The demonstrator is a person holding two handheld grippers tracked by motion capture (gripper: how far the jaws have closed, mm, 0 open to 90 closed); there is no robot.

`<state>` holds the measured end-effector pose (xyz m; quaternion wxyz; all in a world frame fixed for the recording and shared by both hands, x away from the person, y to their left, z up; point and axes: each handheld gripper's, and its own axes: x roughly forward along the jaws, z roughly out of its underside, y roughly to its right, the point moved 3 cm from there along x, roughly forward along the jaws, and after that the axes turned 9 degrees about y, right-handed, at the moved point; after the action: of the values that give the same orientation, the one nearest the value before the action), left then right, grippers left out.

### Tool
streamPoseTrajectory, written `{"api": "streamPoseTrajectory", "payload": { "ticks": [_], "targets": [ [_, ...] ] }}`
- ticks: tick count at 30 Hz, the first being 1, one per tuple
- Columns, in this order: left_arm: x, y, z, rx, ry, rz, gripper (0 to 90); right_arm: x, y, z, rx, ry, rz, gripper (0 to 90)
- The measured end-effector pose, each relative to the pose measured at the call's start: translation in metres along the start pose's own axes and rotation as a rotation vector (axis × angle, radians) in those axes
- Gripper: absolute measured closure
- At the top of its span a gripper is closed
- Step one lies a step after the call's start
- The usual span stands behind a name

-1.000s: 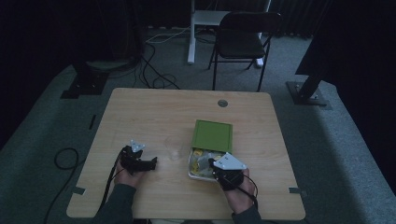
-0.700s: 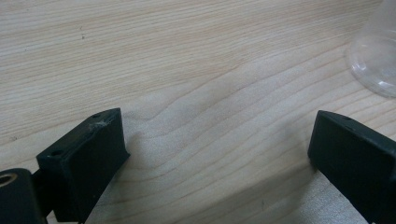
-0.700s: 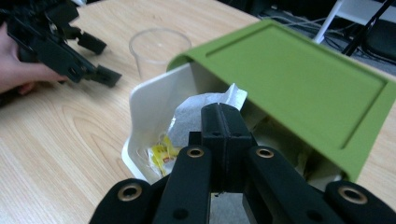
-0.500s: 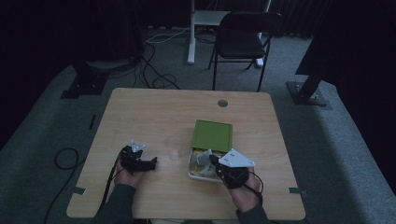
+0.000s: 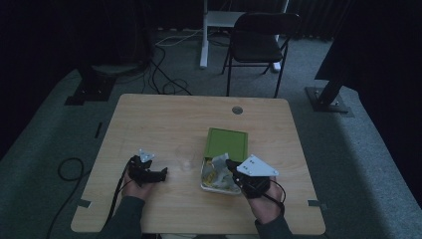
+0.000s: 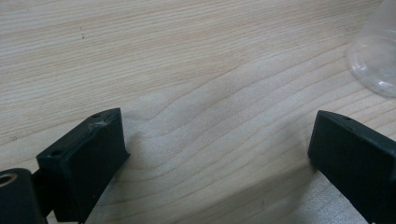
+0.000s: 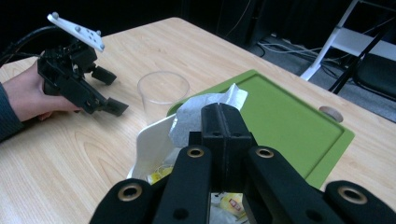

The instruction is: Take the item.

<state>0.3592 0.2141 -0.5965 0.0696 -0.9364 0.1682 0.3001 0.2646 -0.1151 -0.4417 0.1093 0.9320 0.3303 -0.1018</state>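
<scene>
My right gripper hangs just above a white container of small packets and is shut on a white paper tea bag, whose crumpled top sticks out past the closed jaws. A green lid lies flat right behind the container. A clear plastic cup stands left of the container, between the two grippers. The left gripper rests on the wooden table, pointing toward the cup; its jaws stand wide apart over bare wood, with the cup's rim at the upper right.
The wooden table has a round cable hole at its far edge. A black folding chair and a white stand are on the carpet beyond, with cables on the floor.
The right gripper has risen from the container with the tea bag pinched in it. The left gripper has stayed where it was.
</scene>
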Motion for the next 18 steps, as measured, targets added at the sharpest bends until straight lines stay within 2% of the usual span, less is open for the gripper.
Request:
{"api": "streamPoseTrajectory", "payload": {
  "ticks": [8, 18],
  "targets": [
    [0.0, 0.0, 0.0, 0.0, 0.0, 0.0, 4.8, -0.006, -0.001, -0.008, 0.003, 0.026, -0.021, 90.0],
    [0.0, 0.0, 0.0, 0.0, 0.0, 0.0, 4.8, -0.014, -0.01, -0.02, -0.02, 0.056, -0.051, 90.0]
  ]
}}
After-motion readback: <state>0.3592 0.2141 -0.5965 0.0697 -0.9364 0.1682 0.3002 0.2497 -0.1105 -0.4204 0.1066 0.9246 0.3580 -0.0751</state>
